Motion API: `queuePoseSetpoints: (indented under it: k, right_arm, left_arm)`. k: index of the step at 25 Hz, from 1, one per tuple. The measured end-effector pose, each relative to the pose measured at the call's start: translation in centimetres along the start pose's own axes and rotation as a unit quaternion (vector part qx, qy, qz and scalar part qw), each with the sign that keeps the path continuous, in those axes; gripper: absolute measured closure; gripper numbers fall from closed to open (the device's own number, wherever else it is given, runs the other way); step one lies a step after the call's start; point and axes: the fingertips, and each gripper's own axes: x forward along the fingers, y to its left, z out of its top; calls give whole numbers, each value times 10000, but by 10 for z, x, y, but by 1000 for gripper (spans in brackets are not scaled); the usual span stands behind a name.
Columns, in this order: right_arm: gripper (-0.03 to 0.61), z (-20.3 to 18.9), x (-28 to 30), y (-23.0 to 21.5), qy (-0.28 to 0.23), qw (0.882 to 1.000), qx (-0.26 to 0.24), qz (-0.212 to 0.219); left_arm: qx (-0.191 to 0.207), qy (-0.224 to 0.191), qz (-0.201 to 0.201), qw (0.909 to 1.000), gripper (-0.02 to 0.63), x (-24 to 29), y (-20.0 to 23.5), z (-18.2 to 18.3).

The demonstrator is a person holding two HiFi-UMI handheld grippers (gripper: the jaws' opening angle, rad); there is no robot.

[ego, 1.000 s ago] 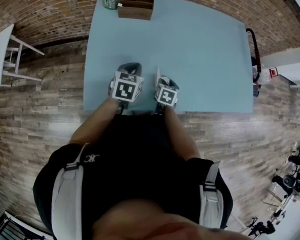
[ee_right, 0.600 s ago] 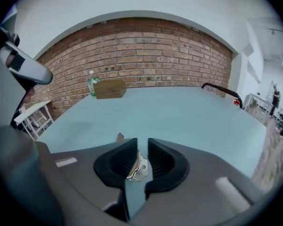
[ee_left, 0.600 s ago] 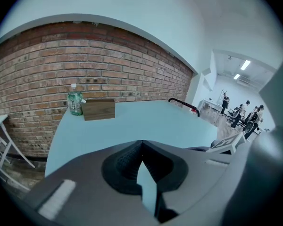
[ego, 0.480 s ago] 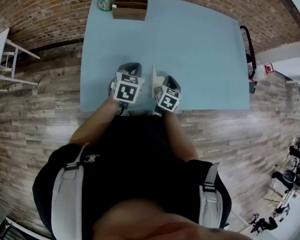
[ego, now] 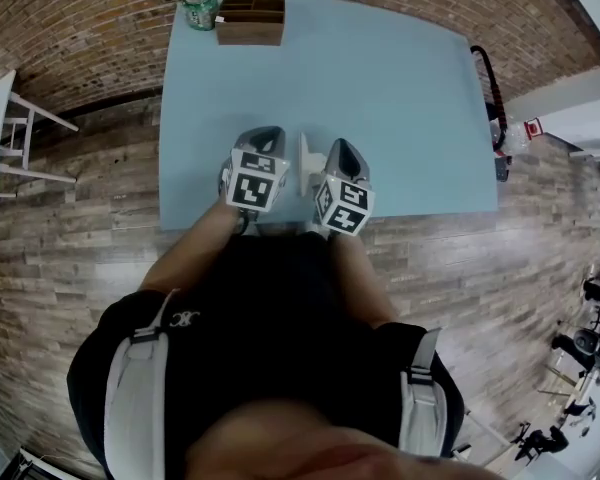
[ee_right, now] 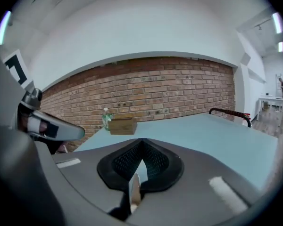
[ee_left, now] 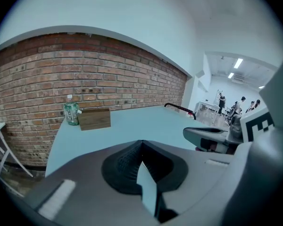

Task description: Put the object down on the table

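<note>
Filling the middle of the head view, the pale blue desk stood on a wood-plank floor with its far edge near a brick wall. A white stand on legs stood off its left edge, and a black curved bar sat at its right edge.

At the far left corner a green bottle stood just beside an open-topped wooden box, with the bottle nearer the corner. Dividers showed in the box, but its contents could not be made out.

Both grippers hung side by side over the middle of the near edge. The left gripper had its fingers closed together. A pale blue sliver showed in their seam, and whether that was a thing or the desk below could not be told. The right gripper had its fingers shut on the thin pale object, which was pinched edge-on.

The head view showed that object on edge between the two grippers, just beside the right one. Whether it touched the desk could not be told. Only the left gripper view showed a bright room past the right edge, with people standing in it.
</note>
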Motion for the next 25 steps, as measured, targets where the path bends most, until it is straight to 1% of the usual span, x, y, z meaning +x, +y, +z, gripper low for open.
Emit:
queuePoseSetpoints:
  k: [4,7,12,18,25]
  right_arm:
    - [566,24,-10,1,-264,9996,104,54]
    - [566,33,-13,0,-350,9993,91,55]
    - [566,22,-12,1,-218,9995,215,84]
    - [566,14,-13,1,-121,9994,317,89]
    - [566,9,-13,2,-49,9995,310,97]
  left_arm:
    - [-52,-152,21,9999,615,-4,-1,7]
    - [-76,-268,29,9996,615,-7,0,13]
    - [-108,-377,11,9992,615,-12,0,16]
    - [-111,-306,-1,9995,615,-14,0,11]
    - [-143,-214,-12,9997,615,-12,2,3]
